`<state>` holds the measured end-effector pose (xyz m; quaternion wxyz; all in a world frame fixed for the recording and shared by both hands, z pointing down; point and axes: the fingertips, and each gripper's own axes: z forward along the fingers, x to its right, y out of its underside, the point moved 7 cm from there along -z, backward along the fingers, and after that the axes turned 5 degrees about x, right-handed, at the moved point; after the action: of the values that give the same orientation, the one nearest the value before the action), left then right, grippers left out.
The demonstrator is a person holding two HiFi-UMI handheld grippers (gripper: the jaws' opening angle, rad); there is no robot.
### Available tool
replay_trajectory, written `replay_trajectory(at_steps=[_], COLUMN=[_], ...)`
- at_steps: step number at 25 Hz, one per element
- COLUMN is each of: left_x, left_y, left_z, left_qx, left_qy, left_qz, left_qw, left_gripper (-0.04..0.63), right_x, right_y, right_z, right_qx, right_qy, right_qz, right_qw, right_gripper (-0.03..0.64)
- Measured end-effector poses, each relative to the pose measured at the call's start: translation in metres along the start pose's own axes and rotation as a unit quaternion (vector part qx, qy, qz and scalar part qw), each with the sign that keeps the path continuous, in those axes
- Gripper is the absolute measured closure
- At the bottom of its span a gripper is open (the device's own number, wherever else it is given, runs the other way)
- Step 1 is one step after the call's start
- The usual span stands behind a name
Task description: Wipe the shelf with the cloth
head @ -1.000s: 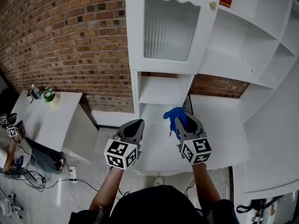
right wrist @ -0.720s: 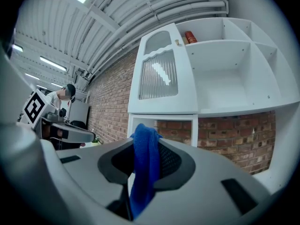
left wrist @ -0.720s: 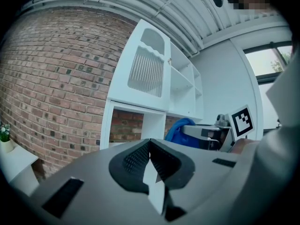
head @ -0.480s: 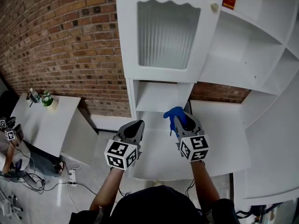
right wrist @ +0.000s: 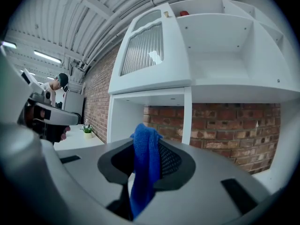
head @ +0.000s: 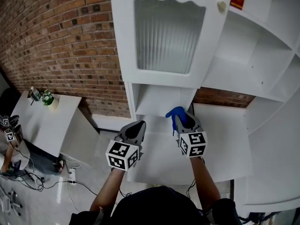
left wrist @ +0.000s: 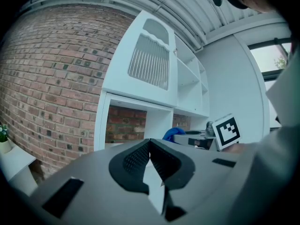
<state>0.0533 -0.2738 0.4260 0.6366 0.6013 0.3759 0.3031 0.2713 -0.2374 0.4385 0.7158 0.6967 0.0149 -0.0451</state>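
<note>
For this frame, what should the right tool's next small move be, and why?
Probably ease the right tool forward so the blue cloth meets the floor of the low open shelf just ahead. The tool is shut on the cloth, which isn't touching the shelf yet; the left tool is shut and empty, beside it.

Two claws are showing: one left claw (head: 136, 125) and one right claw (head: 186, 122). One blue cloth (head: 176, 113) is hanging. One white shelf unit (head: 226, 122) is standing far, one potted plant (head: 47, 97) sitting far left.
</note>
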Motion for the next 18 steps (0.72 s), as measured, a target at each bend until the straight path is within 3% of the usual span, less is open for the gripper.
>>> replay_trajectory(at_steps=[18], left_x=[-0.012], left_y=[-0.002], left_z=[0.019], left_qx=[0.009], left_qy=[-0.021], left_qz=[-0.011], left_qw=[0.9997], left_gripper=[0.578], right_x=[0.024], right_y=[0.056], right_z=[0.052], right_qx=[-0.065], right_qy=[0.004], right_qz=[-0.018], right_qw=[0.998], right_gripper=[0.515])
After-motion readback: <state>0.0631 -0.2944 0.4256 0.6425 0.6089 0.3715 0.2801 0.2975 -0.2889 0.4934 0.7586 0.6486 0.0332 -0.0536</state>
